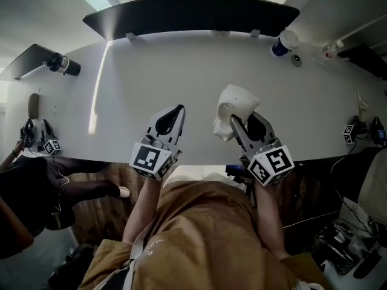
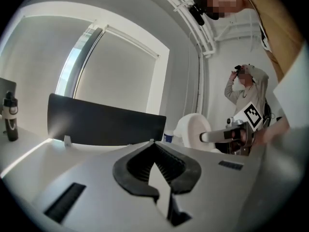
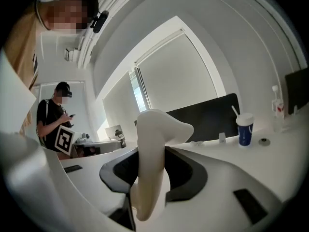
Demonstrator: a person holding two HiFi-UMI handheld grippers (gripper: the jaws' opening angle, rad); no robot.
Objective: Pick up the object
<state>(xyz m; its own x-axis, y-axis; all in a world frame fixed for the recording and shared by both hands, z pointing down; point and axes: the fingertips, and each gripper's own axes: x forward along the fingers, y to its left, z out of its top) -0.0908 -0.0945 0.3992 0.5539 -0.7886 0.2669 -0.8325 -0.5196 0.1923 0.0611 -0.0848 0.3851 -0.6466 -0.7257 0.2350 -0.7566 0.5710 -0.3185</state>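
The object is a white, curved, shell-like piece (image 1: 236,104). My right gripper (image 1: 243,124) is shut on it and holds it a little above the white table (image 1: 181,71), near the front edge. In the right gripper view the white piece (image 3: 152,144) stands upright between the dark pads (image 3: 186,175) and hides the gap between them. My left gripper (image 1: 173,115) hovers to its left with its jaws together and nothing in them. From the left gripper view the tips meet (image 2: 153,143), and the white piece (image 2: 193,129) shows to the right.
A black divider panel (image 1: 187,14) runs along the table's far edge. A blue and white cup (image 1: 283,43) and a small bottle (image 1: 331,47) stand at the far right, a black bottle (image 1: 63,64) at the far left. Marker cubes (image 1: 51,145) (image 1: 349,133) lie at both ends. A person (image 1: 24,186) stands at the left.
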